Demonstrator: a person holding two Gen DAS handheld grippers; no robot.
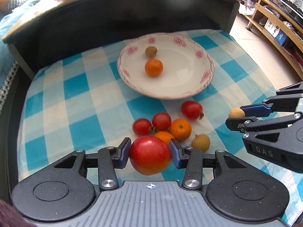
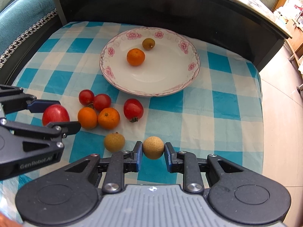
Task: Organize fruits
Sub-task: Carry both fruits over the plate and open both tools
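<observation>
My left gripper [image 1: 150,154] is shut on a large red plum [image 1: 150,155], held just above the checked cloth; it also shows in the right wrist view [image 2: 55,114]. My right gripper [image 2: 153,148] is shut on a tan longan [image 2: 153,147], seen from the side in the left wrist view [image 1: 235,113]. A white plate [image 1: 189,87] with a pink flower rim holds an orange [image 1: 153,67] and a longan [image 1: 151,51]. On the cloth lie three cherry tomatoes [image 2: 133,109], two oranges [image 2: 108,118] and another longan [image 2: 114,142].
The blue and white checked cloth [image 2: 217,113] covers a low table. A dark raised ledge [image 2: 170,5] runs along the far side. The floor [image 2: 280,113] lies to the right, and a blue sofa [image 2: 19,19] to the left.
</observation>
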